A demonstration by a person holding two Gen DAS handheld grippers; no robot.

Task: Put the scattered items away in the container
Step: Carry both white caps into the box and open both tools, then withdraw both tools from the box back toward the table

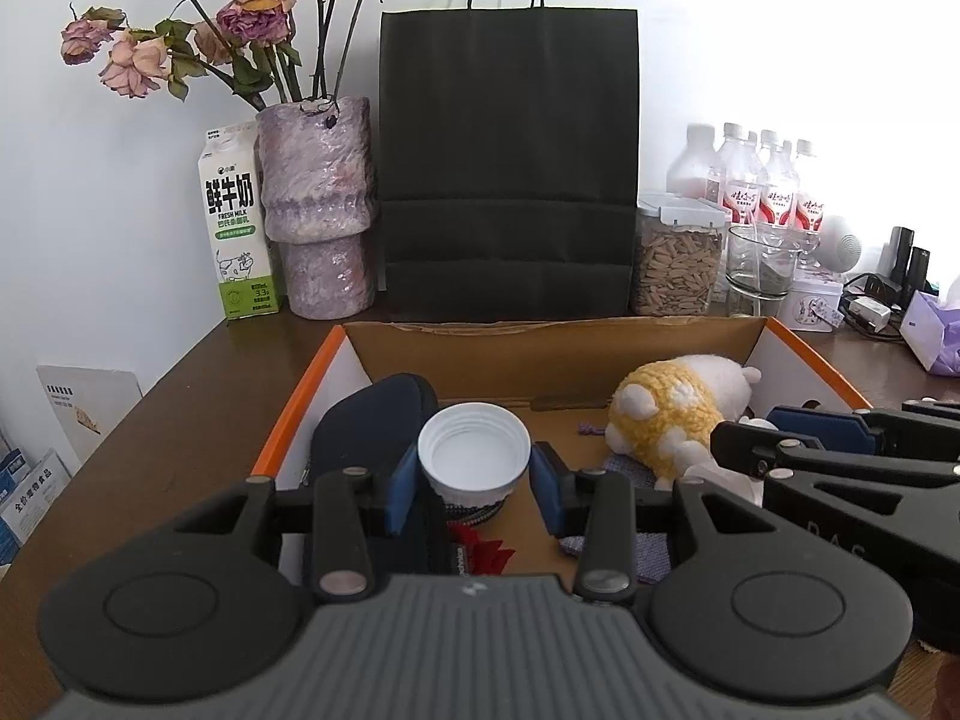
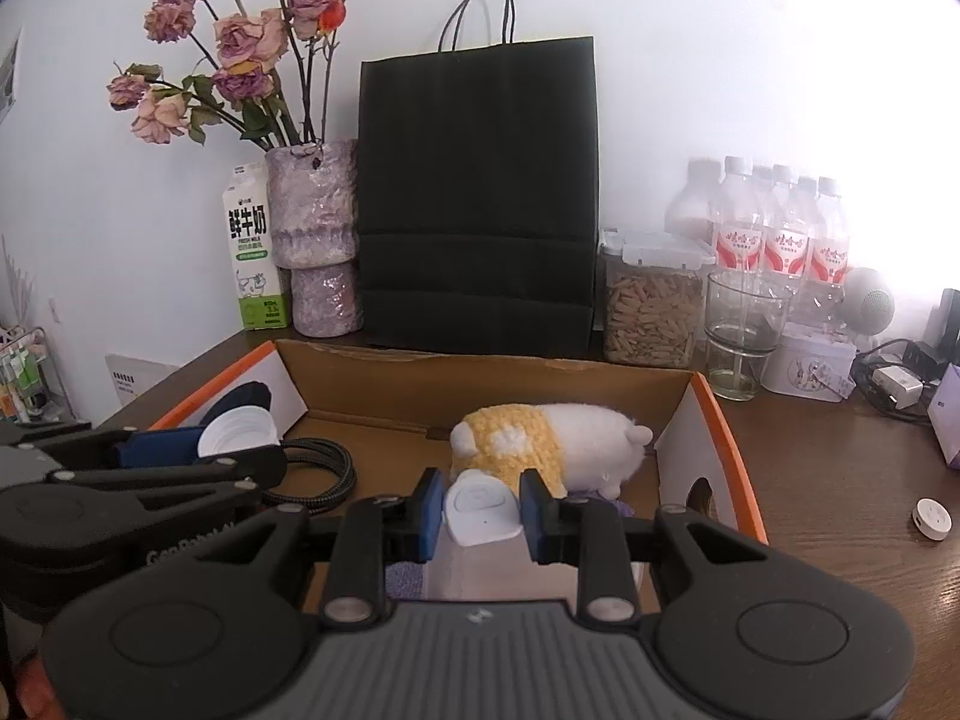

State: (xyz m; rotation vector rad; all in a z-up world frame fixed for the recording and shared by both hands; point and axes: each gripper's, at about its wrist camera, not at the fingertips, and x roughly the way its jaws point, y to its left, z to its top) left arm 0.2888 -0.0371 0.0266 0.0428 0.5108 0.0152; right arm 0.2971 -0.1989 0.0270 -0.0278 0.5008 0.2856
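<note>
Left wrist view: my left claw [image 1: 474, 480] is clamped on a white threaded plastic lid [image 1: 474, 450], held over the orange-edged cardboard box [image 1: 600, 354], I judge for dropping in.

Right wrist view: my right claw [image 2: 483, 516] grips a small white rounded plastic device [image 2: 480, 507] above the box's near right, beside the yellow-and-white plush toy [image 2: 540, 444] already inside.

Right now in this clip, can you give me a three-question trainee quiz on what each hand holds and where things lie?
1. True or false: the left tongs grip a white ribbed plastic cap.
2. Which lies inside the orange-edged cardboard box? A) yellow-and-white plush toy B) green-and-white milk carton C) black paper bag
3. Fill in: the right tongs hold a small white ____ device over the box.

Key: 1 true; 2 A; 3 plastic
</note>
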